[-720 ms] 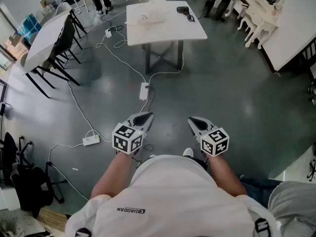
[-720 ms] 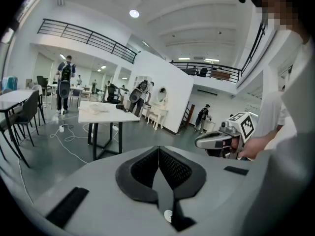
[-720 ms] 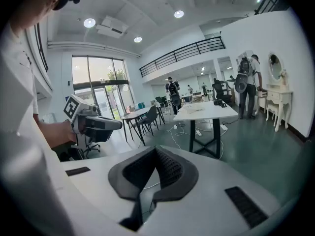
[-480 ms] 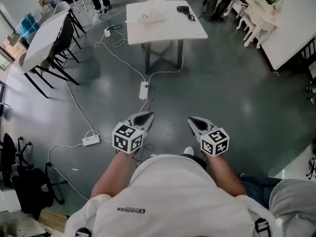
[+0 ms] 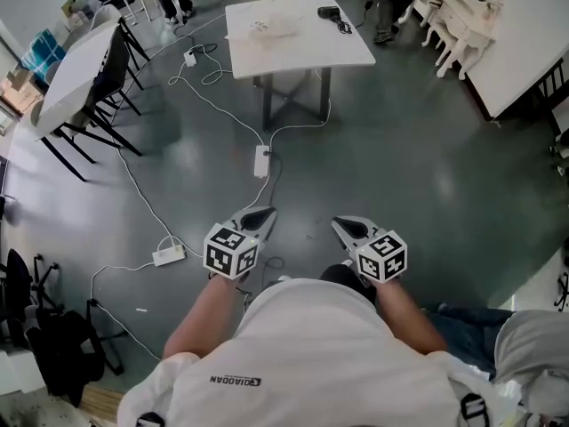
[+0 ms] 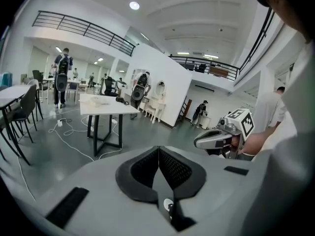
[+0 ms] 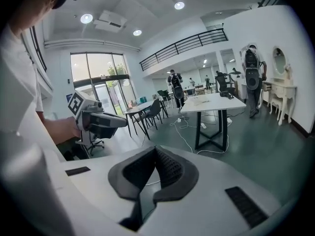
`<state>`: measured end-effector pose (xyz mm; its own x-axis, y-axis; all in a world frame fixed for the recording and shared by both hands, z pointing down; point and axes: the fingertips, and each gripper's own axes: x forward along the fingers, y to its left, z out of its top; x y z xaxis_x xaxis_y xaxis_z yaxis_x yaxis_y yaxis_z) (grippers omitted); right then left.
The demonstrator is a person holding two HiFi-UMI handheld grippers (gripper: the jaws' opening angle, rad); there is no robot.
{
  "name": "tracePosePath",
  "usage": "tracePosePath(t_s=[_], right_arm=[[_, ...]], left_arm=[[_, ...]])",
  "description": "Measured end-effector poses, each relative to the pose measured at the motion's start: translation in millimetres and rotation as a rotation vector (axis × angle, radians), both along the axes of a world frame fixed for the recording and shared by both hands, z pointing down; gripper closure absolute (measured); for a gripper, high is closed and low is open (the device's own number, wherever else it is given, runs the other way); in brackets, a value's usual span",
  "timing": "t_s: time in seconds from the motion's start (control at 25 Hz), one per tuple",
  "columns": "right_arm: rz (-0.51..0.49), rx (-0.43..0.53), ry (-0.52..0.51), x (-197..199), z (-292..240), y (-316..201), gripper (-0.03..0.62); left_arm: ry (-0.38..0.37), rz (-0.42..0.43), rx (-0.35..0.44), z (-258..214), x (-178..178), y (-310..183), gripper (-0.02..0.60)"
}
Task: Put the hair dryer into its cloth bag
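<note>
Head view downward, others forward (sharing table (image 5: 302,47))

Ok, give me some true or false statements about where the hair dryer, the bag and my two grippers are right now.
1. The hair dryer is in the left hand-held gripper. False: the left hand-held gripper is shut and empty; the hair dryer lies on the white table.
2. The right hand-held gripper is shut and empty. True.
3. The cloth bag is on the floor. False: the cloth bag lies on the white table, apart from the hair dryer.
4. A power strip lies on the floor before the white table. True.
</note>
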<state>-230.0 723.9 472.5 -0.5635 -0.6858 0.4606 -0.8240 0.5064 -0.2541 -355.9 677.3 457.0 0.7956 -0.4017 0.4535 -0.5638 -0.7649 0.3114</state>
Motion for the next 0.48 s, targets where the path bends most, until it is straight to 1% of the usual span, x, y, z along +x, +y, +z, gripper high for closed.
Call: tracePosePath(t_s=[0.12,0.24,0.36,0.48], right_arm=[[0.019,-0.016,-0.001,-4.0,4.2,-5.1,0.572],[0.009,-0.029,-0.003,-11.3,3.6,-9.0,0.572],[-0.022,-0.028,0.006,-17.3,2.9,-15.8,0.572],[-0.03,-0.026,0.011,-18.7,7.4,-23.1,0.572]], left_arm=[[-0.004,-0.019,-0.005,5.0,-9.5,-7.0,0.554],[0.012,-0.033,-0.009,3.3,-14.5,-11.4,0.554],[0.025,-0.028,-0.003,2.1,-12.0,-15.0,0.554],[0.021,-0.028,-0.017,10.3,-8.0,-19.7,0.554]])
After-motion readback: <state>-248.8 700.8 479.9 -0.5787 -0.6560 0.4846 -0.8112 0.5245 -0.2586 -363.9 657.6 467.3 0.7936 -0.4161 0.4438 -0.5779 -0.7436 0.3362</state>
